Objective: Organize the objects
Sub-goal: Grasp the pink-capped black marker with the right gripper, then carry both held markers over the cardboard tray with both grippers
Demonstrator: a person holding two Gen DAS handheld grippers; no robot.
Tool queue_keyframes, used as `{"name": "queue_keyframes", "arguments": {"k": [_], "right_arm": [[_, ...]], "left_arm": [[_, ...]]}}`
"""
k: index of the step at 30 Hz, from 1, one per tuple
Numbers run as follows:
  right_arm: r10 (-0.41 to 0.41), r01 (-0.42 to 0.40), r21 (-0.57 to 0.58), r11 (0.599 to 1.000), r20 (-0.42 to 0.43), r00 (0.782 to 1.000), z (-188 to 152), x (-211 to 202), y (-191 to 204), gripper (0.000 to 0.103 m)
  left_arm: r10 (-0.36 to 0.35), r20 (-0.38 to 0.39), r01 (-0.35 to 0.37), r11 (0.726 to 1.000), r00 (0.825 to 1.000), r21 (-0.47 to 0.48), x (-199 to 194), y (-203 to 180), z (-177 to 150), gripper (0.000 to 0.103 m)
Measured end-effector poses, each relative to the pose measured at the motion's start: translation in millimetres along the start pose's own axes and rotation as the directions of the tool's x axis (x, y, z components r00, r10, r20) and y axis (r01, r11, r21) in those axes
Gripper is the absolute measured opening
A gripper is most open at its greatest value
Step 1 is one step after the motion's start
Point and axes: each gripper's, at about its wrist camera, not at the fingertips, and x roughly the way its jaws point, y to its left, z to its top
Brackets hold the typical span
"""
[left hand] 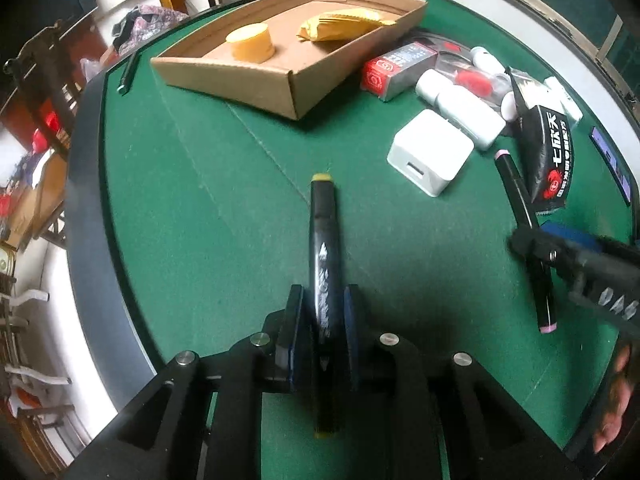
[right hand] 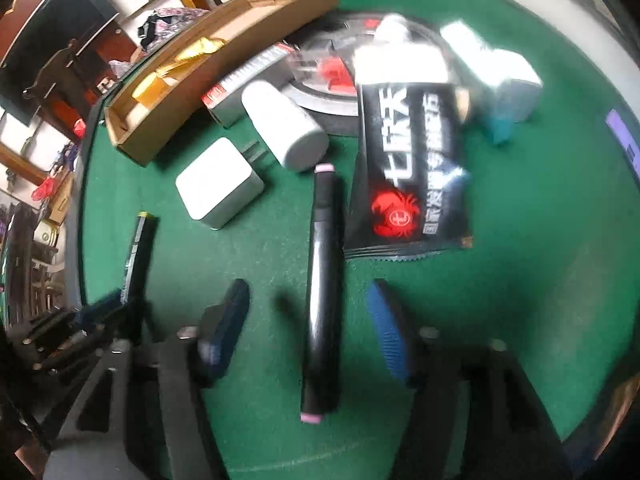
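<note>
- Left gripper (left hand: 323,316): closed on the yellow-tipped marker (left hand: 323,264), which runs lengthwise between the blue pads and sticks out far ahead of them; held near its middle, above the green table (left hand: 200,220)
- Right gripper (right hand: 310,320): jaws wide apart, one pad on each side of the pink-tipped marker (right hand: 323,280), touching neither side; this marker lies flat on the felt
- Black snack packet (right hand: 408,172): just beside the pink-tipped marker's far half, edge nearly touching it
- White charger cube (right hand: 220,190) and white bottle (right hand: 286,126): near the marker's far tip, on the other side
- Red and white box (left hand: 394,70), further white bottles and a clear case with red parts: clustered beyond, well within the pile
- Cardboard tray (left hand: 256,88): far side of the table, holding a yellow roll (left hand: 251,42) and a yellow wrapper (left hand: 344,24); likely destination
- Risk: the right pads closing off-centre could roll the round marker away or pinch the packet's edge
- Risk: the long overhang of the held marker could let it pivot or slip, or knock the tray wall on the way in
</note>
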Motion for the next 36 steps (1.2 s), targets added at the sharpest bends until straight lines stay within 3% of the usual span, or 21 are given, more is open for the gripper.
{"name": "queue_keyframes", "arguments": {"k": [1,3,6,7,9,11,16,21,22,28,36], "right_arm": [[-0.028,0.029,-0.016,0.999,0.019,0.999,-9.1,-3.0,1.6,0.023],[-0.08,0.081,-0.034,0.996,0.032,0.996,-12.6,-5.6,2.7,0.013],[-0.076,0.076,-0.013,0.997,0.03,0.997,-25.6,-14.2,4.9,0.012],[-0.063,0.063,0.0,0.998,0.027,0.998,-32.0,-16.5,5.2,0.012],[0.001,-0.002,0.035,0.999,0.015,1.0,-45.5,-19.0,3.3,0.012],[0.071,-0.072,0.078,0.994,0.023,0.997,-53.3,-24.8,4.0,0.012],[0.155,-0.162,0.079,0.984,0.083,0.984,-47.7,-42.5,15.4,0.012],[0.212,-0.219,0.032,0.975,0.145,0.966,1.2,-45.3,69.0,0.012],[0.221,-0.228,0.022,0.974,0.157,0.962,-3.2,-49.8,70.2,0.012],[0.271,-0.271,-0.021,0.962,0.174,0.947,53.6,-31.7,102.1,0.012],[0.341,-0.346,0.007,0.938,0.163,0.926,109.3,0.4,124.9,0.012]], "left_arm": [[-0.001,0.009,0.001,1.0,1.0,0.009,0.4,-1.6,0.1,0.014],[-0.008,0.029,0.007,1.0,1.0,0.026,5.3,16.5,-5.1,0.012],[-0.075,0.014,0.074,0.997,0.997,0.025,7.3,22.6,-3.8,0.012],[-0.105,0.016,0.105,0.994,0.994,0.011,4.1,25.9,-24.6,0.012],[-0.141,0.021,0.141,0.99,0.99,-0.006,-13.4,20.6,-36.2,0.012],[-0.18,0.028,0.181,0.983,0.983,-0.022,-22.8,24.1,-29.6,0.012],[-0.219,0.046,0.221,0.974,0.975,-0.053,-39.0,39.4,1.2,0.012],[-0.223,0.094,0.227,0.973,0.97,-0.036,-55.2,59.5,42.6,0.012],[-0.226,0.097,0.23,0.972,0.969,-0.037,-55.6,64.8,52.8,0.012],[-0.231,0.136,0.242,0.967,0.963,-0.074,-46.9,89.7,117.4,0.012],[-0.21,0.166,0.228,0.969,0.963,-0.098,-19.4,119.0,197.7,0.012]]}}
